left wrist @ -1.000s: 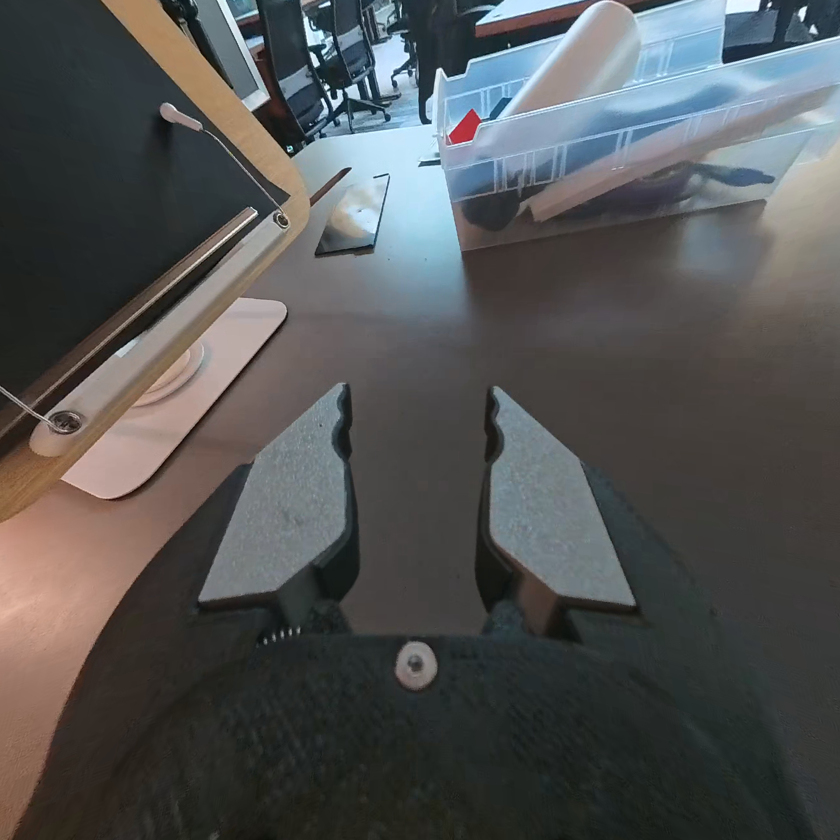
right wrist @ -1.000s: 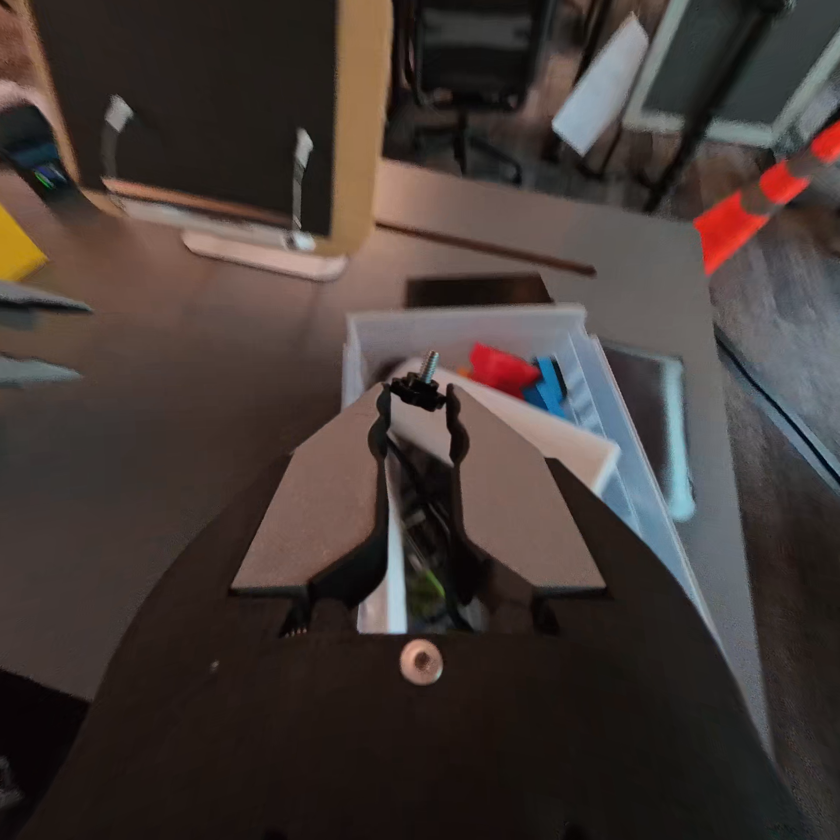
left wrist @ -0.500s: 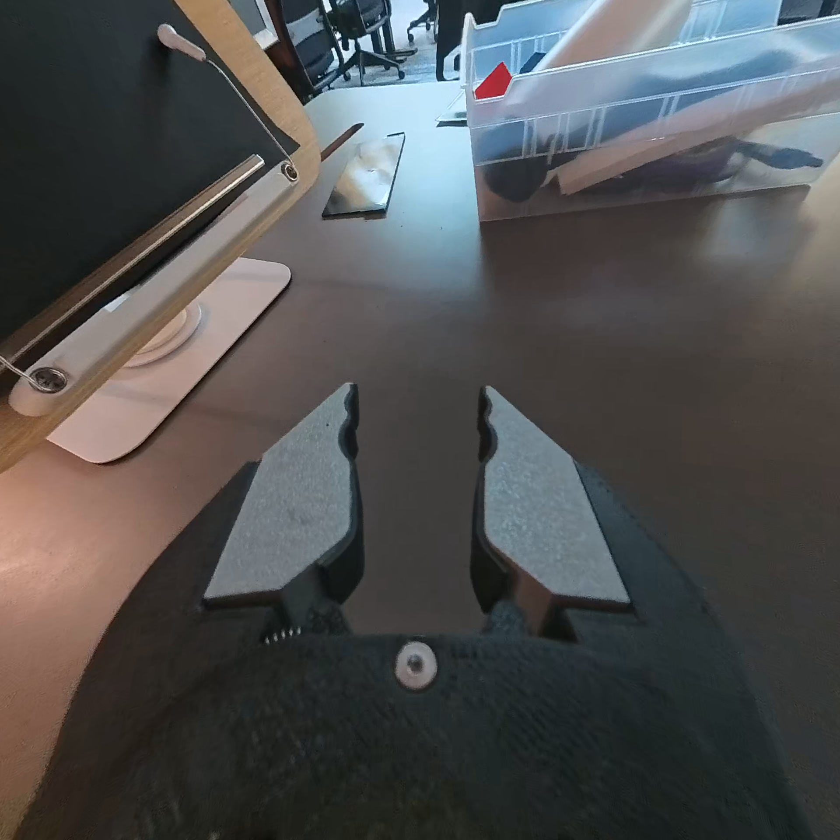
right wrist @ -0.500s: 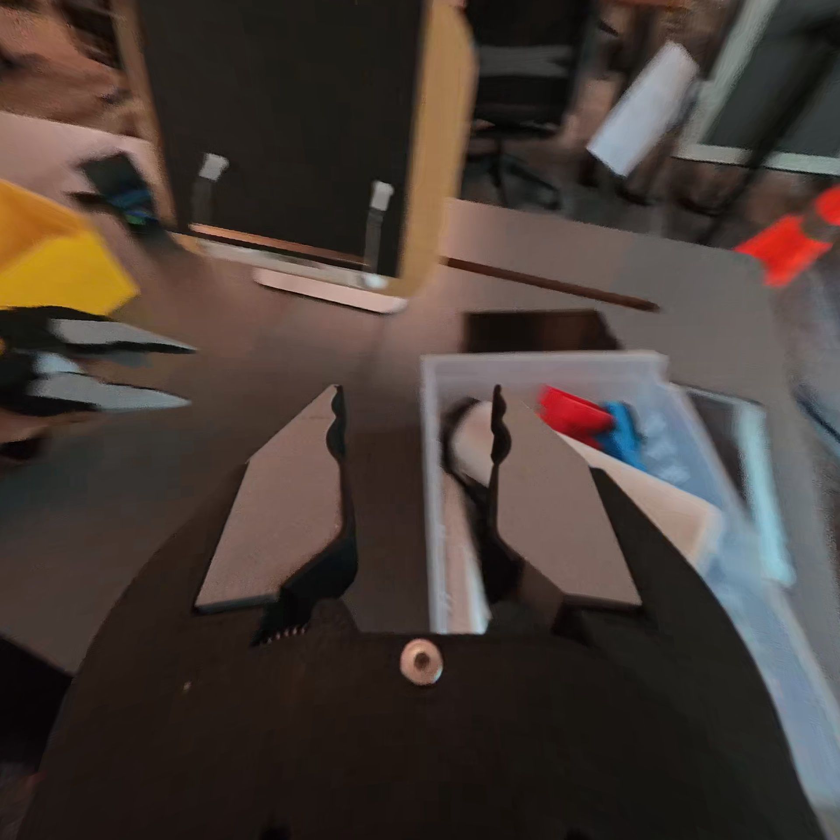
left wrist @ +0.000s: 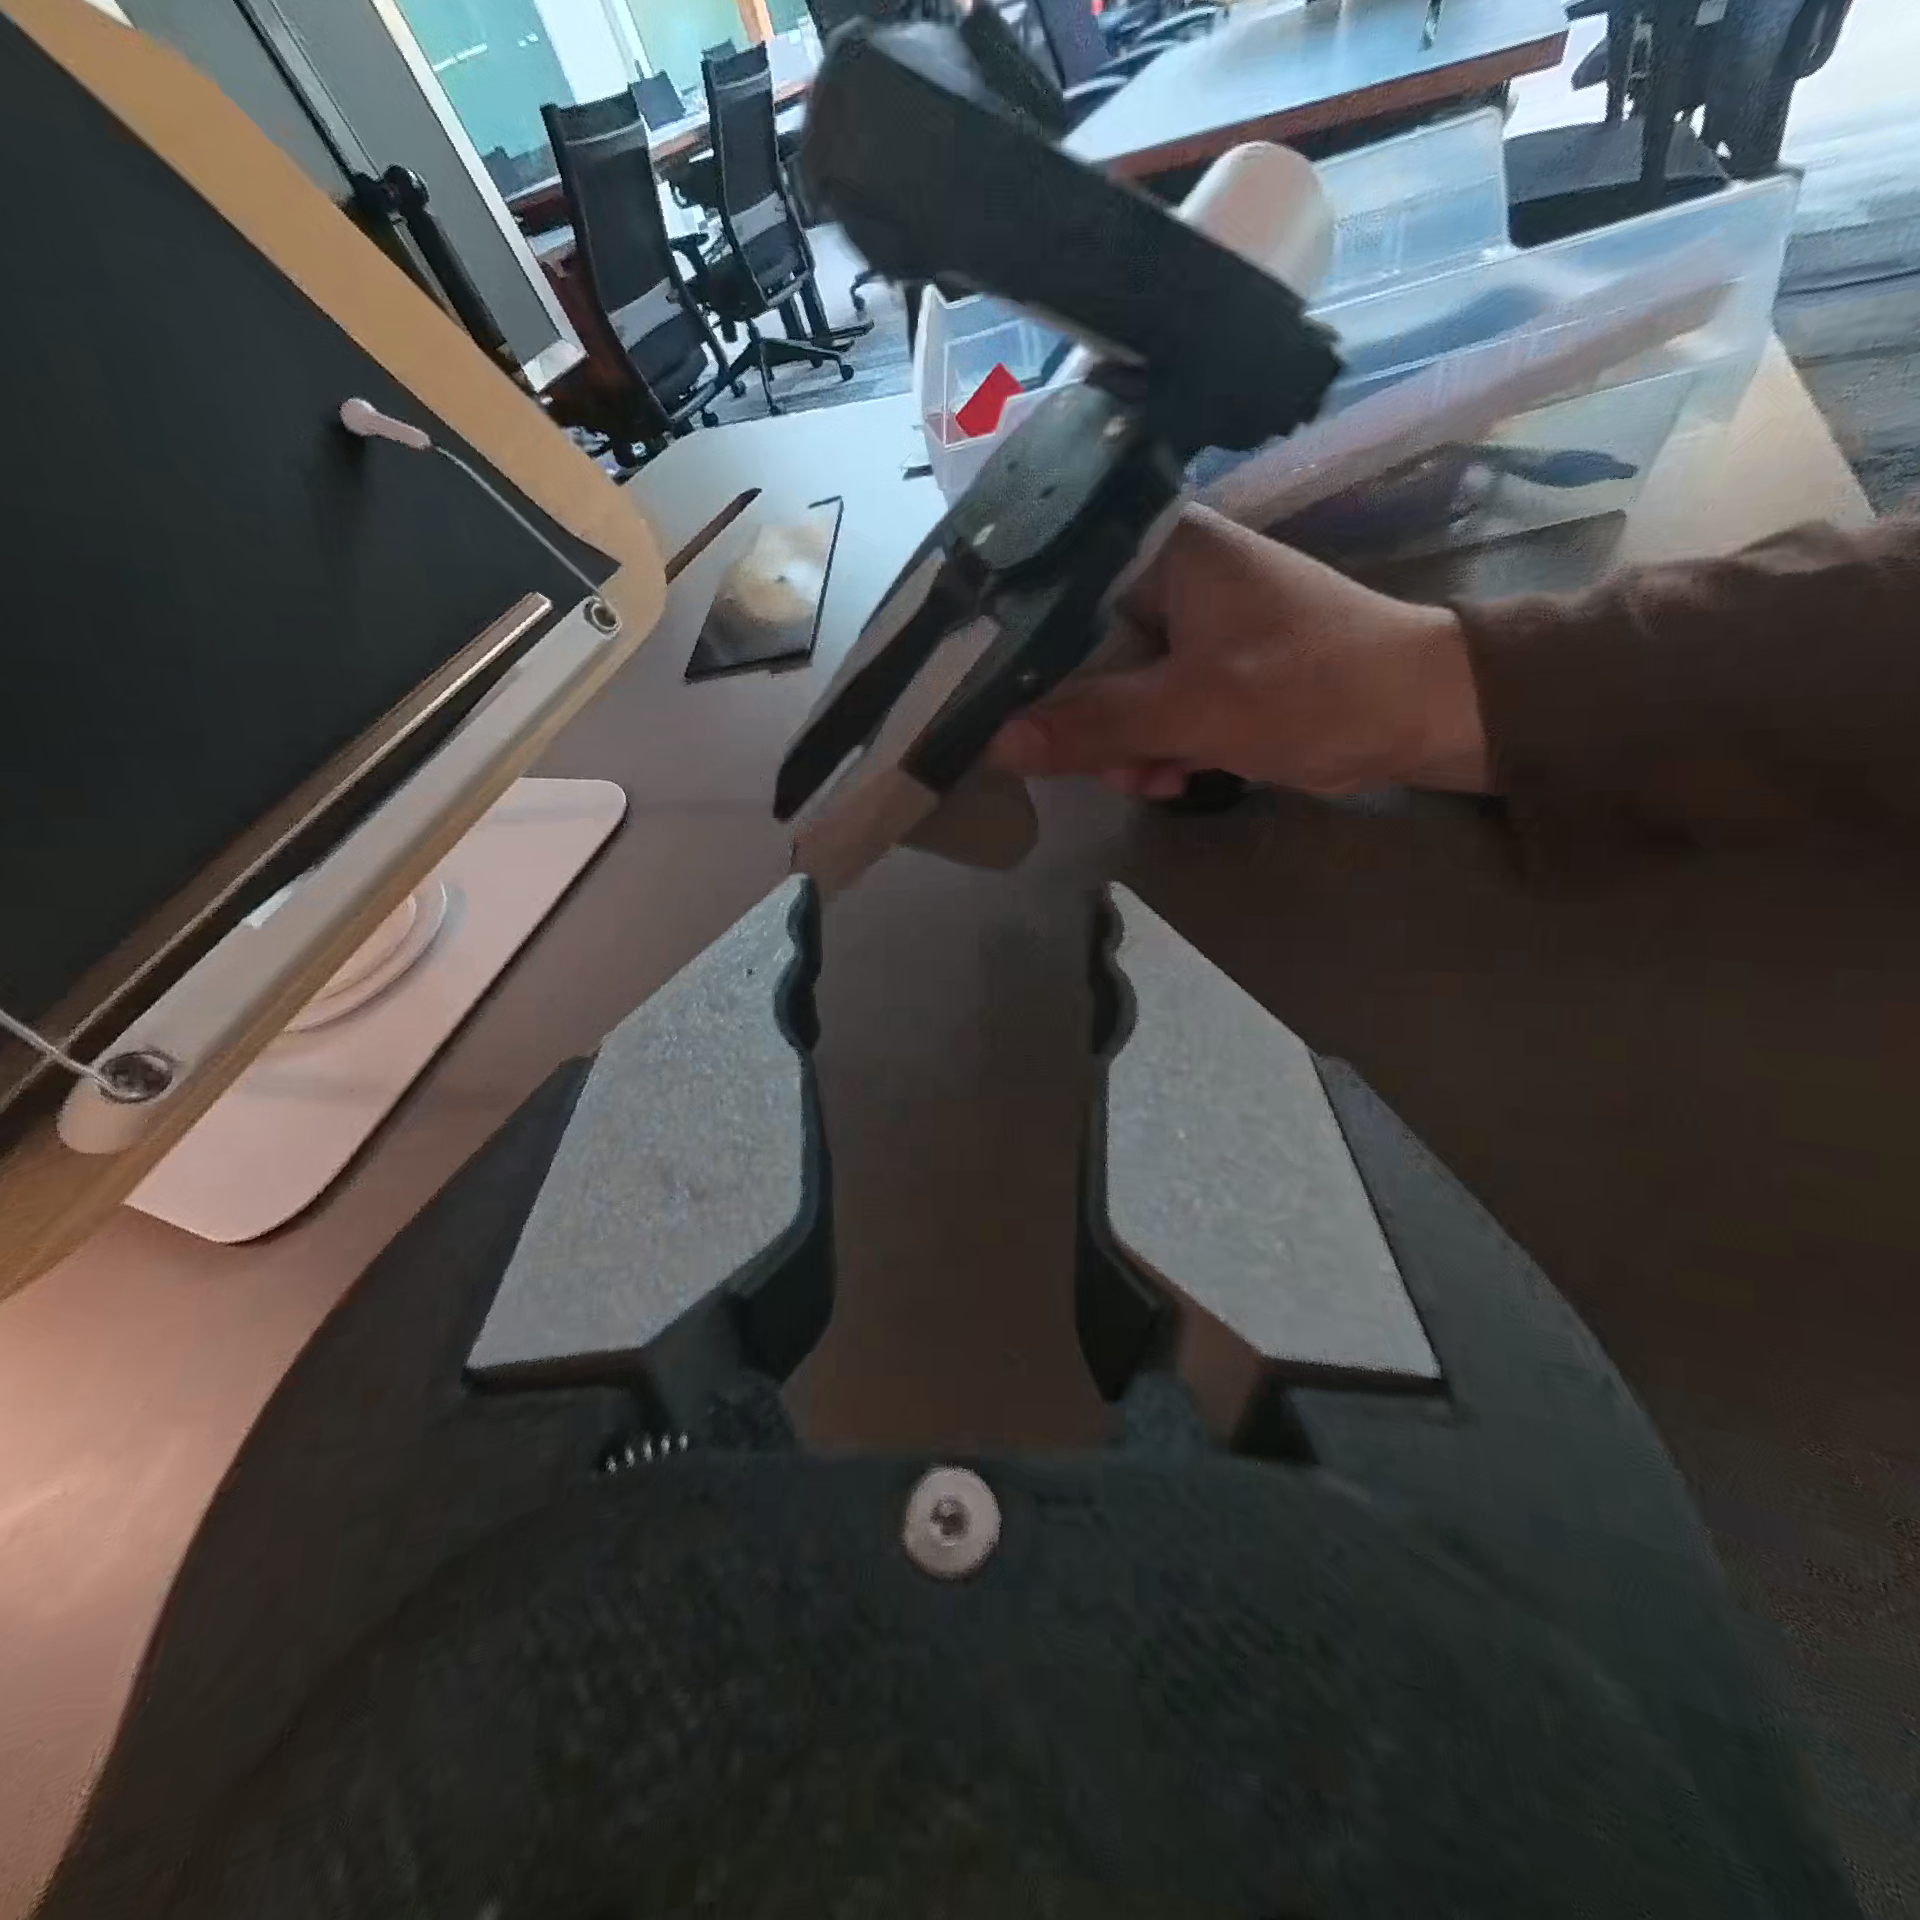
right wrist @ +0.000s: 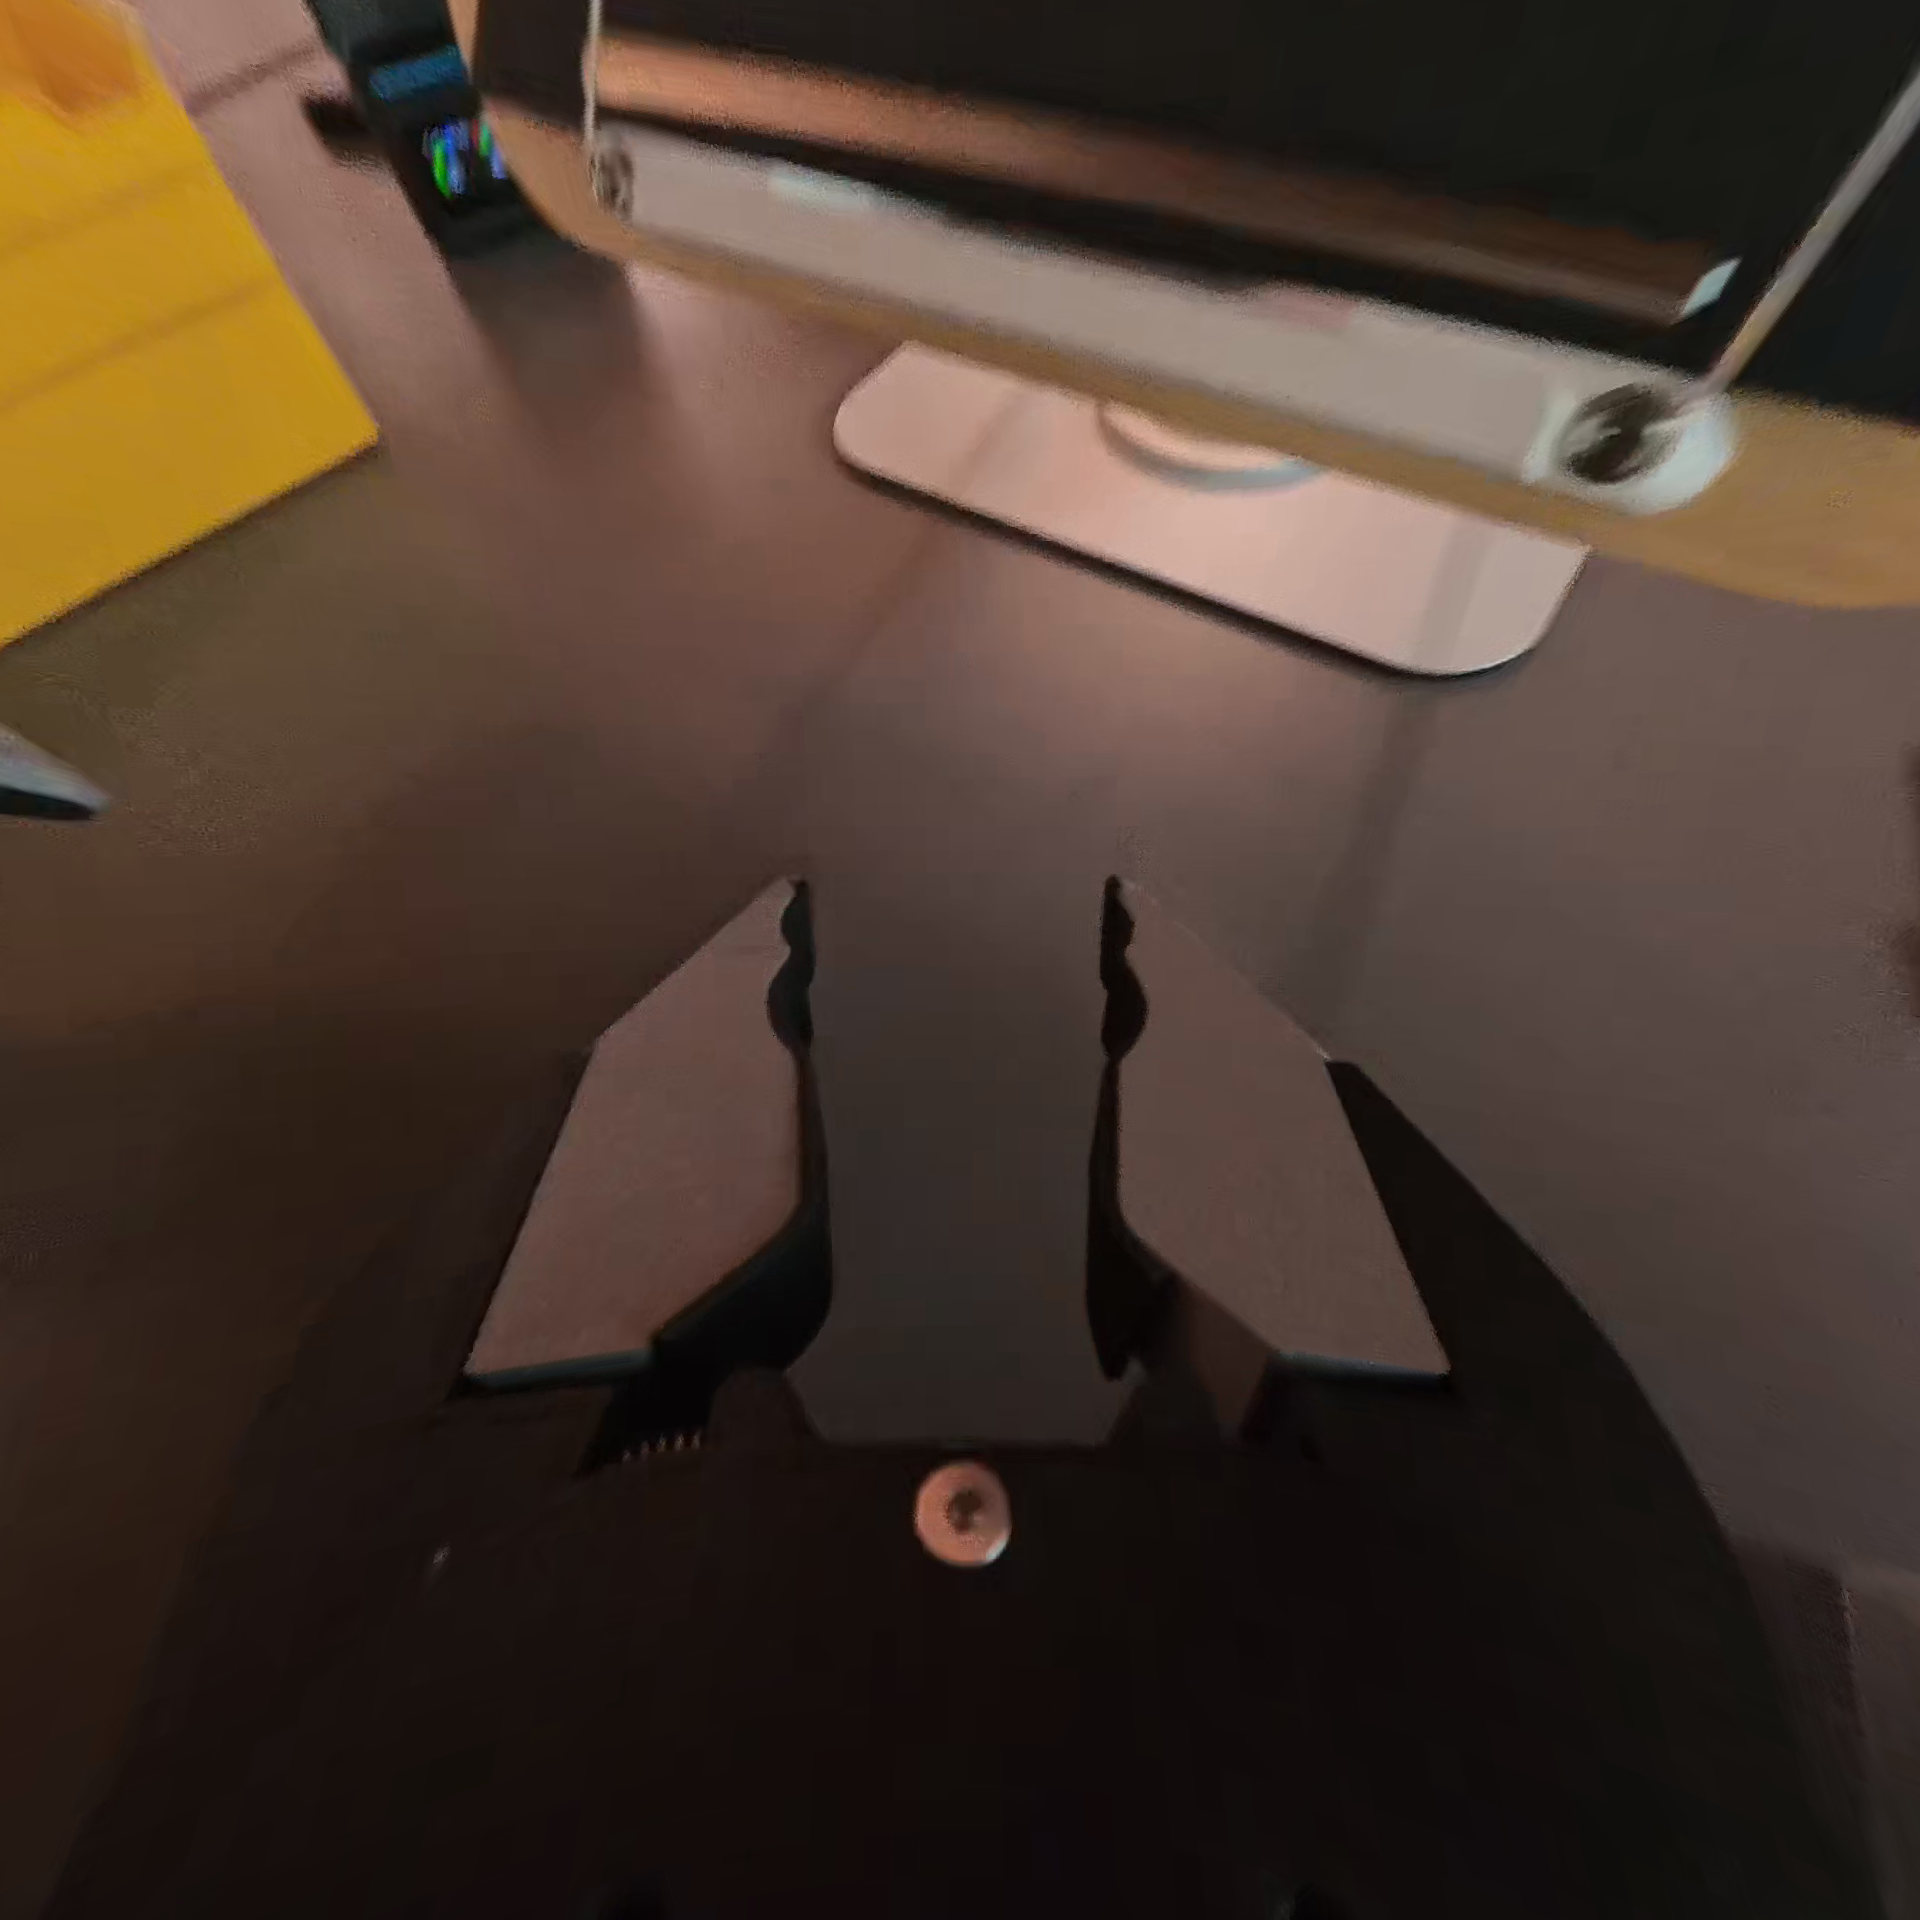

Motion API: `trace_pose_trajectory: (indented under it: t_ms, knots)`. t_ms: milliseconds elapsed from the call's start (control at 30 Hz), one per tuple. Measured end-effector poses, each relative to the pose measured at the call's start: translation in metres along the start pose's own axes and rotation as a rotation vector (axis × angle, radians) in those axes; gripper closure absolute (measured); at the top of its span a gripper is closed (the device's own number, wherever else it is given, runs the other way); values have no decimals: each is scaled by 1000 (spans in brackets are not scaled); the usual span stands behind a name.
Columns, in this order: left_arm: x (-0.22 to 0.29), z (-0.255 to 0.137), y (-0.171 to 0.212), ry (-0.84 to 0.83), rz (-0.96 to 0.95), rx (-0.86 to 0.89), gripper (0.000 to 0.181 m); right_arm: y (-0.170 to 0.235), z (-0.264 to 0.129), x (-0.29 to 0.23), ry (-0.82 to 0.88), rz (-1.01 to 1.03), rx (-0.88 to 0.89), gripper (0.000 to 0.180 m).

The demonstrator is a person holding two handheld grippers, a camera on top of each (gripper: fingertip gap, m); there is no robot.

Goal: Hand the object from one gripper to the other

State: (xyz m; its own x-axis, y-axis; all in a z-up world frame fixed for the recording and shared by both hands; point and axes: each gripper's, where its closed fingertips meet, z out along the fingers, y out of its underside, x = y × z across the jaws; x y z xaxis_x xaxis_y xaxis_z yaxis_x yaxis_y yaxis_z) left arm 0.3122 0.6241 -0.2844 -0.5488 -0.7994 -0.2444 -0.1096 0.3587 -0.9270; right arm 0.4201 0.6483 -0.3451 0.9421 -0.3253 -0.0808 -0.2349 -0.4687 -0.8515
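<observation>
No hand-over object shows in either view. My left gripper (left wrist: 956,914) is open and empty, low over the dark brown table (left wrist: 1455,1039). My right gripper (right wrist: 954,894) is also open and empty over the table, facing the stand. In the left wrist view the right gripper (left wrist: 831,821) comes in from the right, held by a hand (left wrist: 1247,675). It points down and left, its tips just beyond my left gripper's left fingertip. A left gripper fingertip (right wrist: 42,779) shows at the far left edge of the right wrist view.
A wood-framed black board on a stand (left wrist: 312,623) with a white base (right wrist: 1195,520) stands on the left. A clear plastic bin (left wrist: 1507,343) of parts is at the back right. A flat black plate (left wrist: 769,613) lies behind. A yellow box (right wrist: 135,364) is far left.
The right gripper opened and no longer holds the small black screw. It swung left from above the bin toward the stand and entered the left wrist view. The left gripper barely moved.
</observation>
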Motion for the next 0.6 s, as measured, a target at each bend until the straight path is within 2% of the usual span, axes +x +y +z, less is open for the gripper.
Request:
trace_pose_trajectory:
  t_ms: [33,133,200,333,500,533,600]
  knots:
    - [1,-1,-2,-5,18,-2,131,4,3,-1,-11,-19,-35,120]
    - [9,-3,-9,0,65,0,131,7,6,-3,19,-86,-52,126]
    - [16,-4,-13,22,62,-1,130,11,8,-5,39,-128,-79,123]
    - [30,-21,-16,64,-23,-55,116,13,9,-7,52,-165,-93,119]
    - [31,-93,-20,35,-152,-92,111,10,5,-14,-8,-149,-59,119]
    - [23,-113,-21,11,-176,-101,112,9,4,-14,-21,-135,-51,119]
    - [-7,-156,-20,-72,-217,-135,126,6,2,-15,-45,-104,-32,120]
